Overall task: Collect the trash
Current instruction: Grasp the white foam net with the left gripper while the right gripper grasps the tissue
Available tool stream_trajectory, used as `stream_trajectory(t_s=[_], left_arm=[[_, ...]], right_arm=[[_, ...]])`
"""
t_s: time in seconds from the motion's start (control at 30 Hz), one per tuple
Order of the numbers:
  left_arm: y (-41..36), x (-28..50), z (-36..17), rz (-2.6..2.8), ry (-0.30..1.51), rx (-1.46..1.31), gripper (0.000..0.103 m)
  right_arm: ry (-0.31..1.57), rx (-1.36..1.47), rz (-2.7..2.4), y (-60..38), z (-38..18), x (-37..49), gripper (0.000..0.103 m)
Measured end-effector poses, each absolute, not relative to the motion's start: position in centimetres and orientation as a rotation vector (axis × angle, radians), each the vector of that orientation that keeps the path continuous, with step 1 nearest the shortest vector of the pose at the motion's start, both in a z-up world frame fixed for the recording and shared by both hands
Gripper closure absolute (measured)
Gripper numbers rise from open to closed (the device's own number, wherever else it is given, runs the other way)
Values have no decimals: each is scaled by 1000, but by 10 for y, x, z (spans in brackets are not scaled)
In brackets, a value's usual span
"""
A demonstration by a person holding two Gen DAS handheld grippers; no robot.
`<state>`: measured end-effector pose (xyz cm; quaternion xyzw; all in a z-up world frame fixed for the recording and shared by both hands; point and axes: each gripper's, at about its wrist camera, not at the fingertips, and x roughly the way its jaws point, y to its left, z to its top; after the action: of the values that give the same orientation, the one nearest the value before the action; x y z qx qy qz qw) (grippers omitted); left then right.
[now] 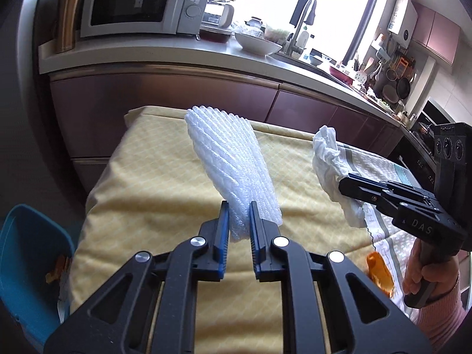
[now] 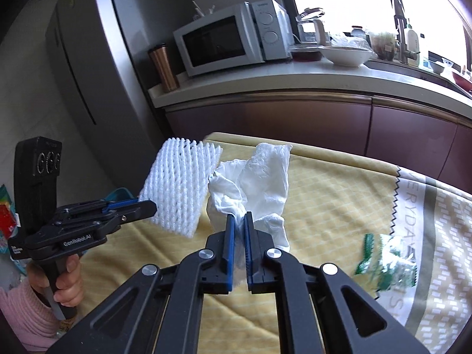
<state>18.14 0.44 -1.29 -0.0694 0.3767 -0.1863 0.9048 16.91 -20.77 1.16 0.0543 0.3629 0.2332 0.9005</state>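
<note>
Right hand-held gripper (image 1: 351, 177) marked DAS, left hand-held gripper (image 2: 147, 203) GenRobot.AI

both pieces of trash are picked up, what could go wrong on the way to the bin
1. The left hand-held gripper pinches only the foam net's lower edge; it may slip out.
2. The crumpled tissue hangs loosely from the right hand-held gripper and may tear or drop.
3. The blue bin sits low, beside the table's left edge.
</note>
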Motion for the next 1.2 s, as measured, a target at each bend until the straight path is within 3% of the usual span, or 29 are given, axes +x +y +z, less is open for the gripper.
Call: stream_trajectory(t_s=[0.5, 1.2], left_arm=[[62, 106, -15, -340, 756, -168, 89], [106, 66, -14, -269, 728, -185, 89]], right_arm=[[750, 161, 610, -153, 2, 127, 98], [766, 189, 698, -112, -6, 107, 98]])
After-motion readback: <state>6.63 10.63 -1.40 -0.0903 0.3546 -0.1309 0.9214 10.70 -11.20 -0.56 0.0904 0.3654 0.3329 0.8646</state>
